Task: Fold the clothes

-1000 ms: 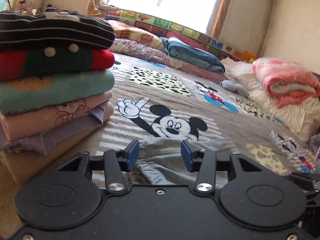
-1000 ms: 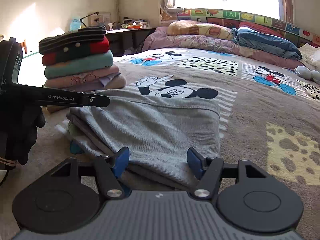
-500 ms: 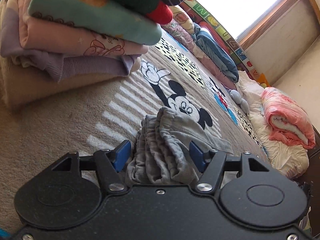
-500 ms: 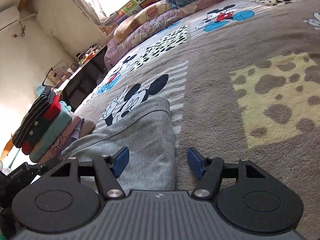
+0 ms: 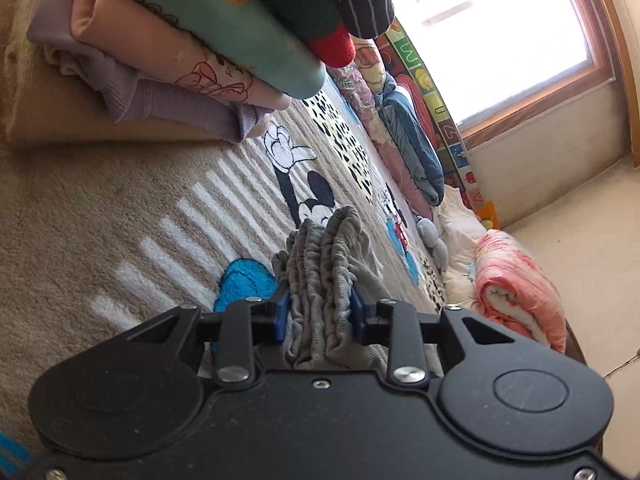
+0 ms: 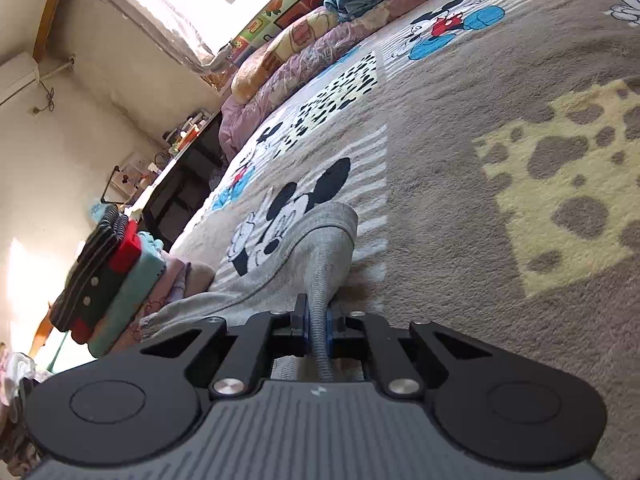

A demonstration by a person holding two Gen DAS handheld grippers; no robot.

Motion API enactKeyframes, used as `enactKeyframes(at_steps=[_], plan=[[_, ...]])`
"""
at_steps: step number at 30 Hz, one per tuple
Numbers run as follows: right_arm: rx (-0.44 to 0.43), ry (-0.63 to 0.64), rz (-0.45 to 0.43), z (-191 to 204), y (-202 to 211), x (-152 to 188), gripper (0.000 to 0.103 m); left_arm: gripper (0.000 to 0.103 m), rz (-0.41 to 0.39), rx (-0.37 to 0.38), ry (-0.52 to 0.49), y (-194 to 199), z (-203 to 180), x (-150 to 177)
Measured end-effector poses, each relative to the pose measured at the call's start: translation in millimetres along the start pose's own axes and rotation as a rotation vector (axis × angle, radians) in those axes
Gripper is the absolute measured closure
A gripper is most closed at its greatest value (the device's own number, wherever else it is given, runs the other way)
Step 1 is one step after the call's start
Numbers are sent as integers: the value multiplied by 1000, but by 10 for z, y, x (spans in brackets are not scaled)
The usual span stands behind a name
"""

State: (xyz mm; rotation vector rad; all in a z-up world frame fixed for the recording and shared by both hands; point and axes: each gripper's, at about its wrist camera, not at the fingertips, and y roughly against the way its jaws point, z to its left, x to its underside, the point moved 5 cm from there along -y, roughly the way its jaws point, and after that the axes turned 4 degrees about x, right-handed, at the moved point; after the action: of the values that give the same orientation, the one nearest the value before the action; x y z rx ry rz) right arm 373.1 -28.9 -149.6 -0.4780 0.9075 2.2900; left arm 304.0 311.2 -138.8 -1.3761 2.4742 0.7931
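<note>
A folded grey garment [image 5: 332,256] lies on the cartoon-mouse blanket [image 5: 120,208]. My left gripper [image 5: 318,312] is shut on its bunched, gathered waistband end, several layers thick. In the right wrist view the same grey garment [image 6: 320,248] stretches away to the left, and my right gripper [image 6: 317,326] is shut on a thin folded edge of it. A stack of folded clothes [image 5: 224,32] rises at the upper left of the left wrist view; the stack of folded clothes [image 6: 116,280] also stands at the left of the right wrist view.
Rolled quilts and pillows [image 5: 408,148] line the far side under the window [image 5: 500,32]. A pink rolled blanket [image 5: 520,292] lies at the right. A dark desk [image 6: 184,184] stands beyond the bed's left edge. Bare blanket [image 6: 520,200] spreads to the right.
Both grippers have gone from open to shut on the grey garment, the left on the waistband, the right on a folded edge. Both views have tilted further.
</note>
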Motion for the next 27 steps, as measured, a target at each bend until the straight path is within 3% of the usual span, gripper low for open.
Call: enactKeyframes(at_steps=[2, 3, 6, 7, 9, 17, 19, 24, 27], plan=[[32, 13, 11, 1, -4, -1, 94, 71, 17, -23, 4, -9, 57, 31], [49, 19, 17, 1, -5, -2, 90, 61, 26, -34, 6, -14, 86, 46], [88, 17, 40, -36, -25, 18, 51, 51, 52, -67, 11, -26, 170, 92], [82, -3, 49, -88, -30, 58, 50, 45, 58, -63, -4, -9, 147, 96], [59, -24, 55, -162, -11, 143, 50, 38, 61, -73, -52, 38, 94, 98], [35, -57, 46, -207, -6, 269, 50, 40, 55, -91, -47, 7, 130, 190], [57, -39, 41, -173, -19, 294, 54, 53, 53, -95, -53, -28, 132, 223], [45, 15, 64, -52, -60, 372, 55, 62, 43, -74, -50, -28, 132, 245], [39, 24, 67, -62, -55, 392, 76, 67, 33, -42, -42, -6, 116, 231]])
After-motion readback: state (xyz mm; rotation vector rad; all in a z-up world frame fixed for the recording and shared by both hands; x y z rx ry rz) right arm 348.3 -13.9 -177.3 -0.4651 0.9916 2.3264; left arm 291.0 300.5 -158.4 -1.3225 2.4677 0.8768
